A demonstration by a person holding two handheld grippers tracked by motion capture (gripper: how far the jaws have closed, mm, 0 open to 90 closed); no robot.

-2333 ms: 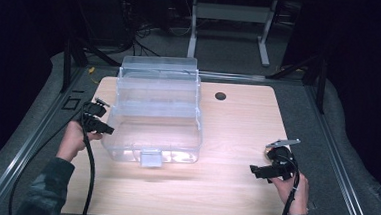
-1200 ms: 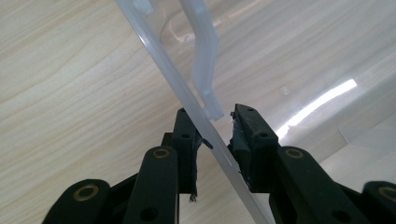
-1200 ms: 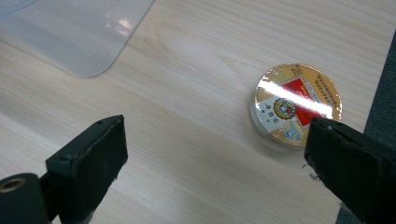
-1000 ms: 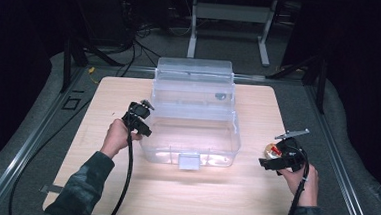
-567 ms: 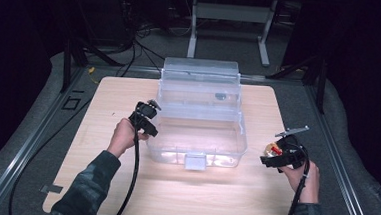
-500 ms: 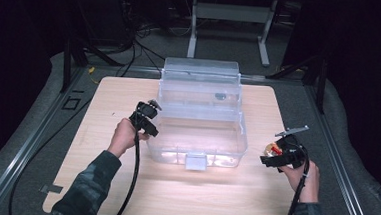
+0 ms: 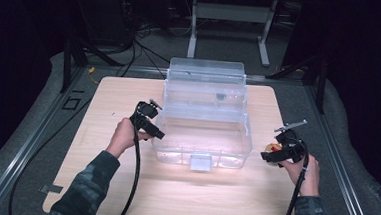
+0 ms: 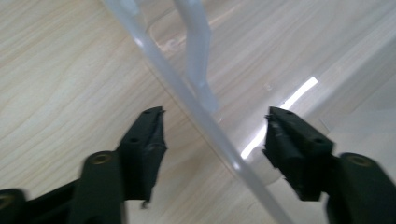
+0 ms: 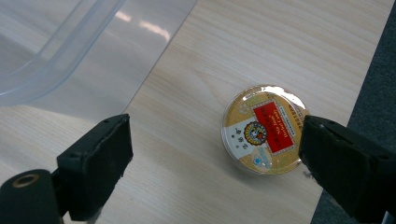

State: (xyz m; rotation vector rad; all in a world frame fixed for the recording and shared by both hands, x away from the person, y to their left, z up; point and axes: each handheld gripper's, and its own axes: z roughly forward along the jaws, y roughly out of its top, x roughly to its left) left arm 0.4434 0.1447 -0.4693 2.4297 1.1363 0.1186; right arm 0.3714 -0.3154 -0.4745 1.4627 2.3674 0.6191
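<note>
A clear plastic box (image 7: 202, 133) with its lid raised at the back sits mid-table. My left gripper (image 7: 156, 131) is at the box's left wall. In the left gripper view the box's rim (image 8: 187, 98) runs between the jaws of the left gripper (image 8: 213, 119), which have just been opening, and neither pad presses on it. A round tin (image 9: 264, 129) with a red and gold label lies on the wood near the table's right edge. My right gripper (image 9: 215, 128) hangs open over the tin, which lies close to its right jaw. The high view shows that tin (image 7: 274, 145) by the right gripper (image 7: 270, 155).
The wooden table (image 7: 123, 183) has bare wood at the front and left. A dark round spot (image 7: 220, 95) shows through the box's back. Grey floor mat (image 7: 345, 162) borders the table on the right, close to the tin. Metal frame legs (image 7: 229, 19) stand behind.
The box has slid right from the table's left half to the middle, with the left hand following at its left wall. In the last half second box and hands stay put.
</note>
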